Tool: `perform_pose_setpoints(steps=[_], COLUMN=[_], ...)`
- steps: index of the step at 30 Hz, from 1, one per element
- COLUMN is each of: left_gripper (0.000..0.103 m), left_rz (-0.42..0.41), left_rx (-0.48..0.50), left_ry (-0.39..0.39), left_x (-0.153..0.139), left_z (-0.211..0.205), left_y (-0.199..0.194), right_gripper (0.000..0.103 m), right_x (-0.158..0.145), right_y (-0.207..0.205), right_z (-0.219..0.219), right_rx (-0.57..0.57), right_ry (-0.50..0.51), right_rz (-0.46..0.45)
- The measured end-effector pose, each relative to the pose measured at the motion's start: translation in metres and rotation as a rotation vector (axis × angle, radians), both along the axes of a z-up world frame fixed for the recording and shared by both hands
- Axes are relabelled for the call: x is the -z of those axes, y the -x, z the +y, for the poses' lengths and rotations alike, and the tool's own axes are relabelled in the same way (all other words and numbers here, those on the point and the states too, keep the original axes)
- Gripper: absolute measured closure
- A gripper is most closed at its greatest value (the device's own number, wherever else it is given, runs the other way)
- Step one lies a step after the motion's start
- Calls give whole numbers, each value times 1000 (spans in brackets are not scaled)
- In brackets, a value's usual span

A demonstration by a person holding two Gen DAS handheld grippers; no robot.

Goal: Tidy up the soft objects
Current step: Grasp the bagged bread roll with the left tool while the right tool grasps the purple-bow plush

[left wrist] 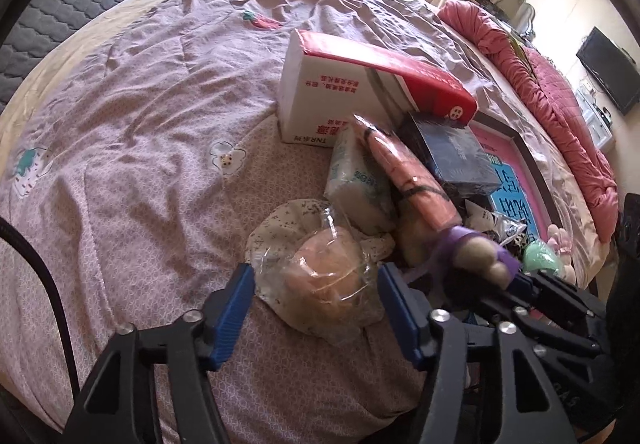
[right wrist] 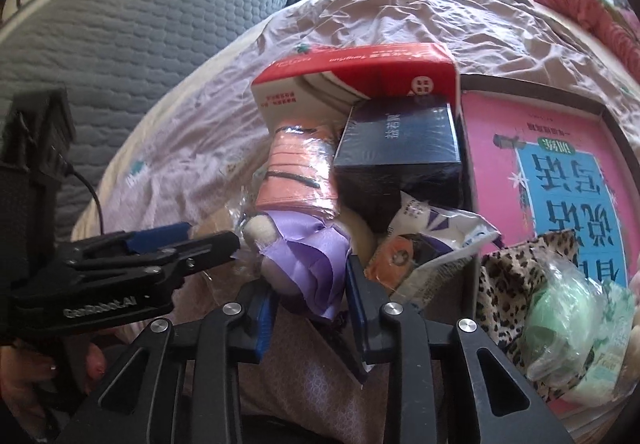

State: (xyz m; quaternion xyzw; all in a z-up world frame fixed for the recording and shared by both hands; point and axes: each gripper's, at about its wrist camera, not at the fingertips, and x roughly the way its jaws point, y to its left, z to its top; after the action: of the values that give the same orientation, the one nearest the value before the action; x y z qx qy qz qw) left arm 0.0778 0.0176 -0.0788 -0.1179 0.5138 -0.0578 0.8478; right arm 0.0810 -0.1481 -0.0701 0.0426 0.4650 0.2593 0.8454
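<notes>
My left gripper (left wrist: 316,300) is closed around a plastic-wrapped peach-coloured soft ball (left wrist: 328,268), which rests on a floral cloth pouch (left wrist: 280,228) on the bed. My right gripper (right wrist: 310,286) grips the purple-clad end of a plush doll (right wrist: 304,260); its orange striped body (right wrist: 298,171) leans against the boxes. The doll also shows in the left wrist view (left wrist: 412,179). A white tissue pack (left wrist: 356,183) lies beside it. The left gripper also shows in the right wrist view (right wrist: 208,240).
A red-and-white box (left wrist: 340,83) and a dark blue box (right wrist: 396,139) stand behind the pile. A pink-lined tray (right wrist: 500,131) holds a leopard cloth (right wrist: 508,280), a green wrapped item (right wrist: 560,328) and a snack bag (right wrist: 432,244). Rolled pink quilt (left wrist: 540,91) lies at the right.
</notes>
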Motion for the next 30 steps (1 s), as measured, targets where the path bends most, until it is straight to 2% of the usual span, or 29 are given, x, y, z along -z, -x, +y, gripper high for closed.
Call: perform_pose_setpoints(steps=[5,6,12,30], left_gripper=[48,53,56,57], left_rz=[-13,-16,-29,-94], left_rx=[-7,-9,-31,-52], left_ry=[60,75,132,78], left_x=[0,-1,-3,-38], left_z=[7,9,18,15], left_y=[2,3,7,32], right_gripper=[72,72,72,74], right_x=[-7,-8,-14,-34], right_y=[6,7,12,27], right_z=[-5,-6,-11,-22], right_rx=[-7,-7,-5,0], right_ry=[-41,-44,-74,-137], right_rz=[-6,-7,-13,-41])
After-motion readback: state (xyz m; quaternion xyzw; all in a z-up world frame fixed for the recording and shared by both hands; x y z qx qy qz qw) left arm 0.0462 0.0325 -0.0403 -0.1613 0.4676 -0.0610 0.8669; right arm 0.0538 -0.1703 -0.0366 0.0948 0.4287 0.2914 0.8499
